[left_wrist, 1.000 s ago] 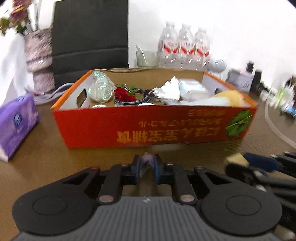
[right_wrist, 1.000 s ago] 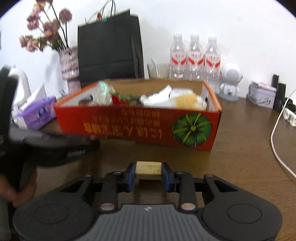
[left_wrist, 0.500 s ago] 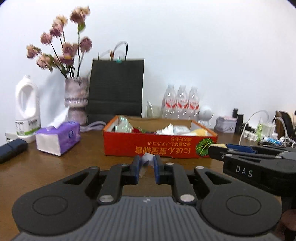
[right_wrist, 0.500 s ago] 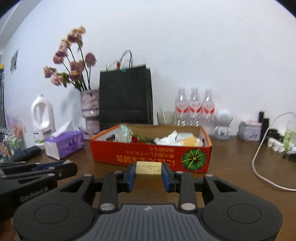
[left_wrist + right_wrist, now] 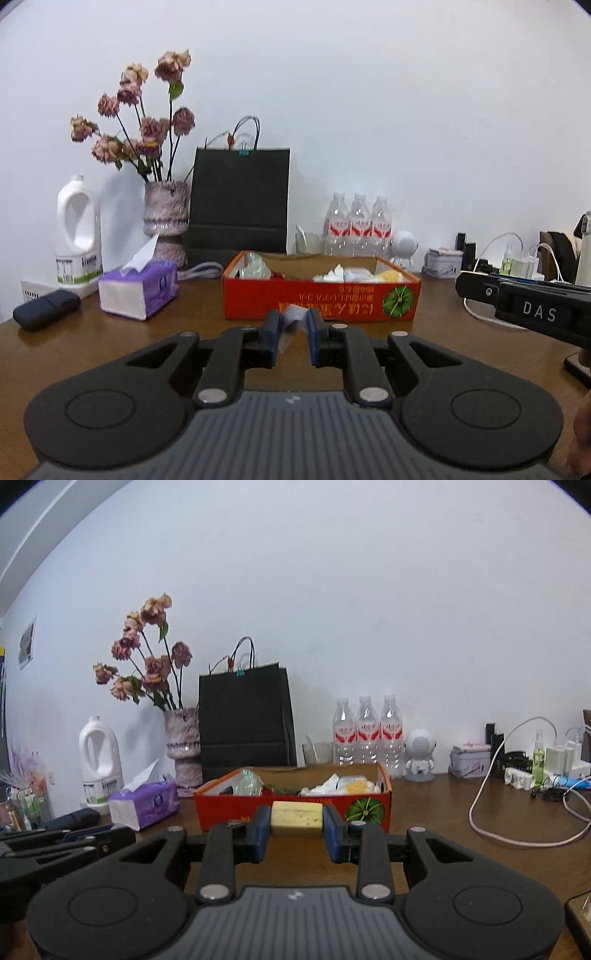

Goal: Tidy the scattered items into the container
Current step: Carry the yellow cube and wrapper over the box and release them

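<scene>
Carry step: both grippers loaded and held level over the brown table (image 5: 92,354), pointing at the orange cardboard box (image 5: 321,301), which sits well ahead of them, mid-table in front of the black paper bag (image 5: 238,199). Nothing is over the box yet. The box already holds stuff: a clear crinkly wrapper (image 5: 255,266) at its left end, something red in the middle, white tissue (image 5: 332,274) and a yellowish lump at the right end.

Next move, as I judge it: bring each gripper forward and over the near wall of the box, tip down, then release inside. They sit side by side, so going one at a time avoids a clash above the box.

Left gripper (image 5: 292,326): jaws narrow, pinching a small pale thing (image 5: 293,318), looks like a crumpled bit of plastic or paper, hard to tell which since only its edge shows between the blue pads (image 5: 272,334).

Right gripper (image 5: 296,821): jaws a bit wider, clamped on a yellow-beige block (image 5: 296,814), sponge or soap-like, lying crosswise, both pads on its ends.

The right gripper's body shows at the right edge of the left view, the left one's at the left edge of the right view
</scene>
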`<state>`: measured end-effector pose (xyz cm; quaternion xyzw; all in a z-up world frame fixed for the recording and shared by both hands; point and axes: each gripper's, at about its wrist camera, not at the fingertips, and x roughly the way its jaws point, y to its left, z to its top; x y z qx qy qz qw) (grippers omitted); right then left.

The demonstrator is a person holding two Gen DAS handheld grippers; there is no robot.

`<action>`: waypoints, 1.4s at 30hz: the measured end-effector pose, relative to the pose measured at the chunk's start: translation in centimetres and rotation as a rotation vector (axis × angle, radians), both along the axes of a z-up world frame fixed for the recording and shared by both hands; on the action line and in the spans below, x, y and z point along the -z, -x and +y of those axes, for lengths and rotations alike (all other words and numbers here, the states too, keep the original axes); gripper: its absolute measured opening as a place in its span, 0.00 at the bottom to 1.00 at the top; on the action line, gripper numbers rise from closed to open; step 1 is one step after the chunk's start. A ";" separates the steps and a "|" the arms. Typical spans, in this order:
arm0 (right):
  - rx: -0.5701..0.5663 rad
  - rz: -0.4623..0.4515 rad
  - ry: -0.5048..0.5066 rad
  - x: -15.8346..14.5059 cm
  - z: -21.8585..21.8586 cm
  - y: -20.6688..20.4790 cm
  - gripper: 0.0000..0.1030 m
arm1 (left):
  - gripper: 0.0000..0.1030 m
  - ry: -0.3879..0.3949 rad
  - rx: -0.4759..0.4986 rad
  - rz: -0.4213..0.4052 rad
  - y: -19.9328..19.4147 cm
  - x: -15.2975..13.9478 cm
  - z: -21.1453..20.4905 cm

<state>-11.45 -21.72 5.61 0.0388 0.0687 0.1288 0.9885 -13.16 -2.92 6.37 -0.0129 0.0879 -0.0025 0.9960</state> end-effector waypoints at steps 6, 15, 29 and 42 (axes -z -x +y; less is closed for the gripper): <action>0.010 0.016 0.002 -1.0 -0.3 -3.2 0.28 | 0.16 0.014 0.021 0.019 -4.8 -1.9 0.5; -0.021 0.215 -0.110 -6.0 -2.8 -18.0 0.28 | 0.16 0.033 0.153 0.214 -21.0 -4.0 2.6; -0.217 0.810 0.198 -0.3 6.8 -41.6 0.28 | 0.16 0.062 0.239 0.748 -40.8 0.9 4.6; -0.204 0.859 0.125 -2.8 4.5 -43.1 0.60 | 0.18 0.139 0.346 0.760 -40.0 -0.2 2.9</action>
